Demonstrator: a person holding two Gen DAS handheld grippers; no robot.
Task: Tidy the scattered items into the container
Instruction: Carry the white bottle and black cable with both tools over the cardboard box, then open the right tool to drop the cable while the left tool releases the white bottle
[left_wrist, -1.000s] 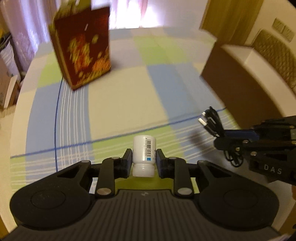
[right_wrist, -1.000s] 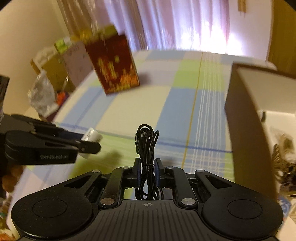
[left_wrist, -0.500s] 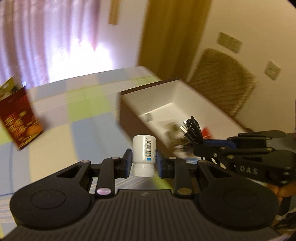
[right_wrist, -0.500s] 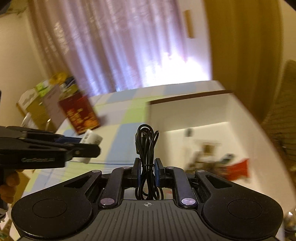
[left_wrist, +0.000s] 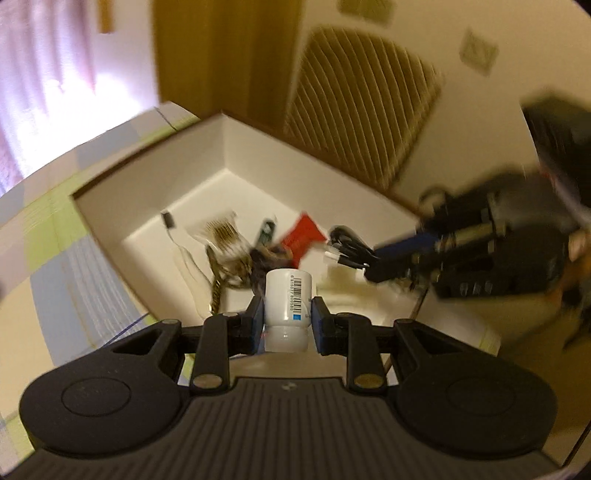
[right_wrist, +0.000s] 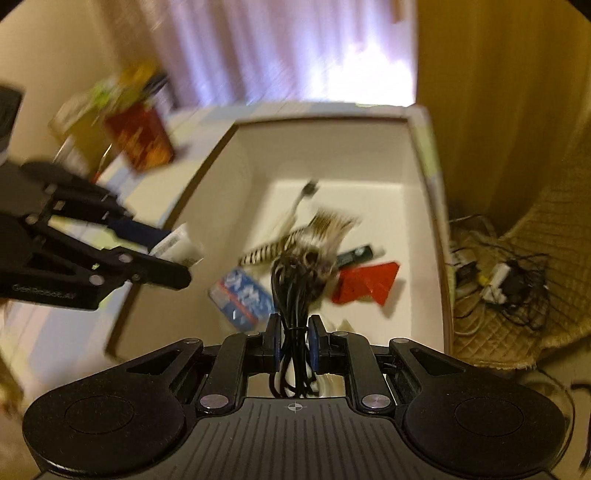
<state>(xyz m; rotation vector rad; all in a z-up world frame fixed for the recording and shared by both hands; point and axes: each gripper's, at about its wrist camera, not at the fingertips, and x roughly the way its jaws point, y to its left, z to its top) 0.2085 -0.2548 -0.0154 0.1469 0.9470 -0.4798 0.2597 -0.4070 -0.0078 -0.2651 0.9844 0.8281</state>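
Above box (right_wrist: 236, 155): bottle (left_wrist: 288, 299), cable (right_wrist: 293, 295) clamped

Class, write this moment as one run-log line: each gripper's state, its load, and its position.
left gripper: shut on white bottle | right gripper: shut on black cable bundle | both over open box

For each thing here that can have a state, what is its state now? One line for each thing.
Left gripper: shut on the white bottle.
White bottle: held upright, above the box.
Right gripper: shut on the black cable.
Black cable: coiled and tied, held above the box.
Box: open, items inside.
Red packet: lying in the box.
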